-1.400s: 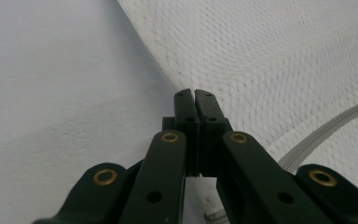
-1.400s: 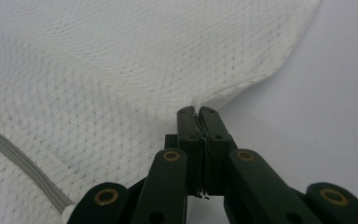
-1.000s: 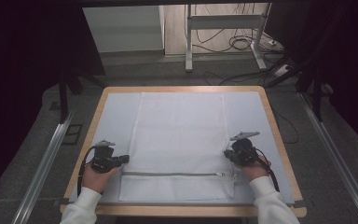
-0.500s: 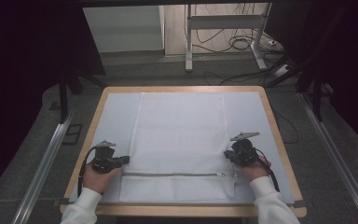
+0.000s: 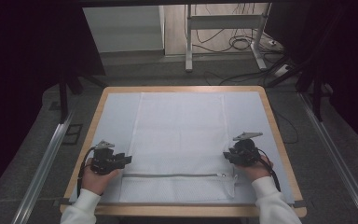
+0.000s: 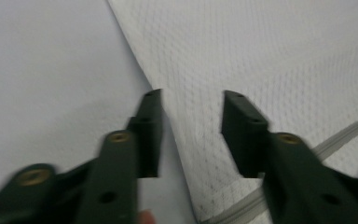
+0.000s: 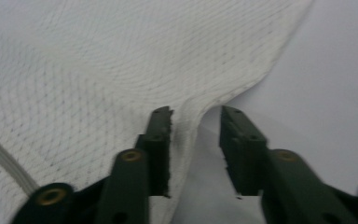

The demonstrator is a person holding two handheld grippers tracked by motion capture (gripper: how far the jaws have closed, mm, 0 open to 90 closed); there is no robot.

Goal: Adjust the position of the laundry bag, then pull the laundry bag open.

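**At both side edges of the mesh bag: pre-grasp**

Mesh bag (image 5: 181,140) lies flat mid-tabletop. Left tool (image 6: 191,135) at 8 o'clock and right tool (image 7: 196,144) at 4 o'clock, both spread, straddling the hems. Next I'd close both evenly.

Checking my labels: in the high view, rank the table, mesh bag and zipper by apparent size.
1. table
2. mesh bag
3. zipper, a thin strip across the mesh bag's near end
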